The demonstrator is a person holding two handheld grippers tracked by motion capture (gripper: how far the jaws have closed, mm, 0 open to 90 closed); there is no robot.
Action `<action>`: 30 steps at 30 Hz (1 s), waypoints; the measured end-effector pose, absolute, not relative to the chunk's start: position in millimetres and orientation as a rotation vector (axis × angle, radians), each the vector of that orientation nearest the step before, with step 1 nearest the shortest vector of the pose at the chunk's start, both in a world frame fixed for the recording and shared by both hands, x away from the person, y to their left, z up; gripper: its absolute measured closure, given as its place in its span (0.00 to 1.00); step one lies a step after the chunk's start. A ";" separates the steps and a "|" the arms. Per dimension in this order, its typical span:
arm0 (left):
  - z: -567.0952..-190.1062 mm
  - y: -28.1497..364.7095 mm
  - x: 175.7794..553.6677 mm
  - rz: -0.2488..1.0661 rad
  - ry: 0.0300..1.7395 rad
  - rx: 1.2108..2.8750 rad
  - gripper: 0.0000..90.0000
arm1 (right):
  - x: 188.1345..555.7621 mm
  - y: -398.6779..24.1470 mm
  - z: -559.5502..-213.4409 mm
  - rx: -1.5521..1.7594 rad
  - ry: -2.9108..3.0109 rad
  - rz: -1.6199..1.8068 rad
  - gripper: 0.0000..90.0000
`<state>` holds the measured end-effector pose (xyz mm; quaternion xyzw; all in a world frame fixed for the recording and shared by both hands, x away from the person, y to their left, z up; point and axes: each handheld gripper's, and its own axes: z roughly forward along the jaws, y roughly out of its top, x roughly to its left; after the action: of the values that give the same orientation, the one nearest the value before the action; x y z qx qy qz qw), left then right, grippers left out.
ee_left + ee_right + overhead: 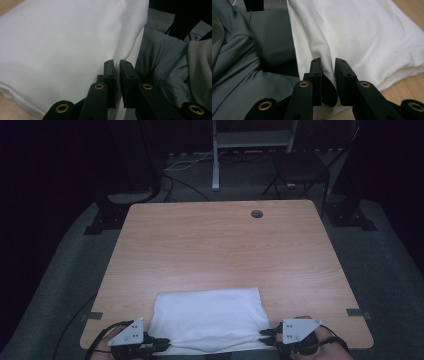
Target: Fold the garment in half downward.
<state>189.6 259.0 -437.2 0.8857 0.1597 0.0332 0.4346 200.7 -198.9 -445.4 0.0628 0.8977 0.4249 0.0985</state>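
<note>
The folded white cloth [207,319] is lying at the middle of the near edge of the light wooden surface [225,245], its near hem drooping over that edge and getting cut off from the high view. The left tongs [162,342] are pinching the cloth's near-left corner and the right tongs [266,336] its near-right corner, each pair nearly together with a fold of white fabric clamped between. Beyond the surface the room is sinking into darkness, where a black folding chair [300,167], a white desk leg [215,155] and loose cables on the grey carpet [385,265] are barely showing.
</note>
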 end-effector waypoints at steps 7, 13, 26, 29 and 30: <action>-440.0 258.1 189.7 0.049 0.413 2.198 0.87 | 200.9 -199.5 -444.5 0.194 2.679 1.264 0.73; -429.4 259.6 194.9 0.045 0.489 2.125 0.43 | 207.9 -206.6 -431.7 0.243 2.613 1.331 0.54; -421.4 290.5 274.6 0.144 0.778 1.950 0.34 | 279.8 -207.1 -415.1 0.622 2.384 1.332 0.38; -426.9 296.2 298.7 0.166 0.861 1.956 0.34 | 298.7 -201.6 -419.2 0.671 2.395 1.298 0.39; -428.5 296.8 305.3 0.187 0.882 1.975 0.34 | 304.1 -200.5 -419.7 0.703 2.382 1.289 0.39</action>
<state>305.3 296.8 -428.5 0.8048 0.3594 0.0761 0.4662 304.1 -200.5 -419.7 0.2476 0.8388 0.4538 0.1707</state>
